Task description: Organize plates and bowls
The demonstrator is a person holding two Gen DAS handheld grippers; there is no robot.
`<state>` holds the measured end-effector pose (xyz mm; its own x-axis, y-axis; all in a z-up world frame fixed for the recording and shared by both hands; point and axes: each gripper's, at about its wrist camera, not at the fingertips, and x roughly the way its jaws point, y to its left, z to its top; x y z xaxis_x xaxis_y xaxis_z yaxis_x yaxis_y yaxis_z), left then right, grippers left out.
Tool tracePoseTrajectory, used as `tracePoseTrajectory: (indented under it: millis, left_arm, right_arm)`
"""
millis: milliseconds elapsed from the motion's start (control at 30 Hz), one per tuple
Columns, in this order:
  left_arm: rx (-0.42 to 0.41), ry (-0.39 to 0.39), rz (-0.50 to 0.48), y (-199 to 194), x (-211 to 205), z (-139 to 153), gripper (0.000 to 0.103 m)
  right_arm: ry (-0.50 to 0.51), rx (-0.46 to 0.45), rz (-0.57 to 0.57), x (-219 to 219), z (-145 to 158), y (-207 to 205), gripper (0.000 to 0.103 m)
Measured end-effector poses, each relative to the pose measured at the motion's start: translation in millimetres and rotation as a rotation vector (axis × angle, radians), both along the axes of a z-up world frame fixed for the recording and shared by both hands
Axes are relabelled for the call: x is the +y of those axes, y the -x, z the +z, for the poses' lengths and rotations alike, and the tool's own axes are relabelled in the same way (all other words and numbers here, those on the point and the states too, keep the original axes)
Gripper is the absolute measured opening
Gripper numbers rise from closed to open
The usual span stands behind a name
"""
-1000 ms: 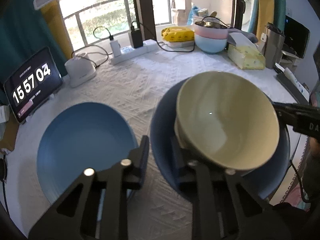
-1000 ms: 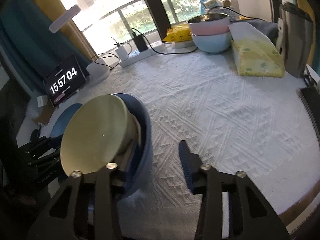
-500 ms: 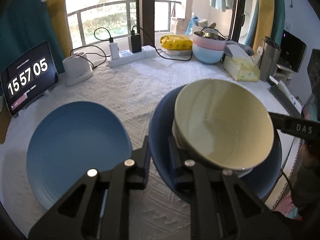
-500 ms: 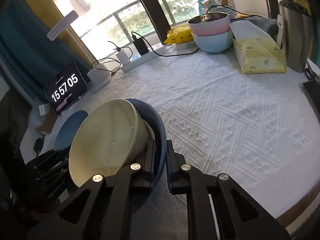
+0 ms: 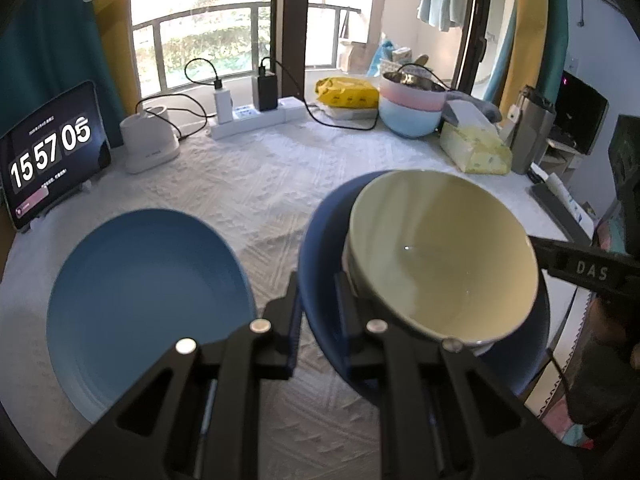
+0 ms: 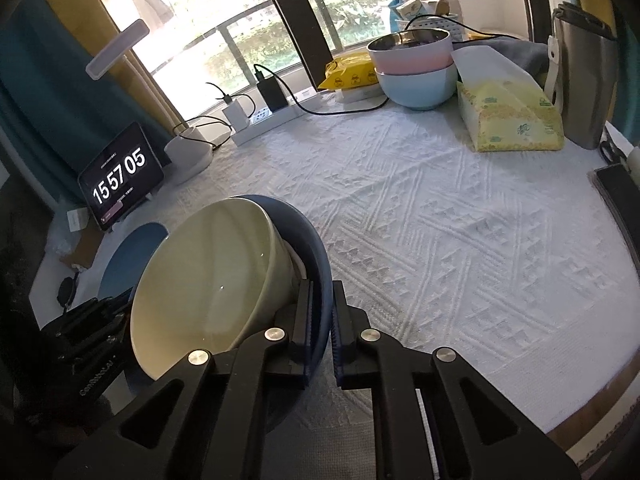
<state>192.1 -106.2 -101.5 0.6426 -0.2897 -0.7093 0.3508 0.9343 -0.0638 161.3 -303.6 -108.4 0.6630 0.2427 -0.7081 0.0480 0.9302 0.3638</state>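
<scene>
Both pairs of fingers are clamped on the rim of the dark blue plate: the left gripper pinches its near-left edge, and the right gripper has just finished closing on the opposite edge, where a second ago its jaws stood wide apart beside the plate. That means the plate is now held from both sides (a two-handed carry looks likely), so the grasp step seems done and a lift can follow.

The plate sits near the front edge of the table, tilted so that its face leans toward the left gripper. It is round, with no long axis to speak of. Inside it the cream bowl leans too, its mouth facing up and toward the left gripper. It could slide if the plate tips further.

The lighter blue plate lies flat just to the left, apart from the held one.
</scene>
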Motion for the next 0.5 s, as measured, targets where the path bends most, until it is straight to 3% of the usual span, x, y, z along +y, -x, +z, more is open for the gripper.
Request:
tracePoseTrajectory:
  millis: [500]
  left_arm:
    - [-0.054, 0.046, 0.007, -2.3, 3.5, 20.3, 0.013]
  right_arm:
    - [0.017, -0.065, -0.015, -1.4, 24.1, -3.9, 0.01]
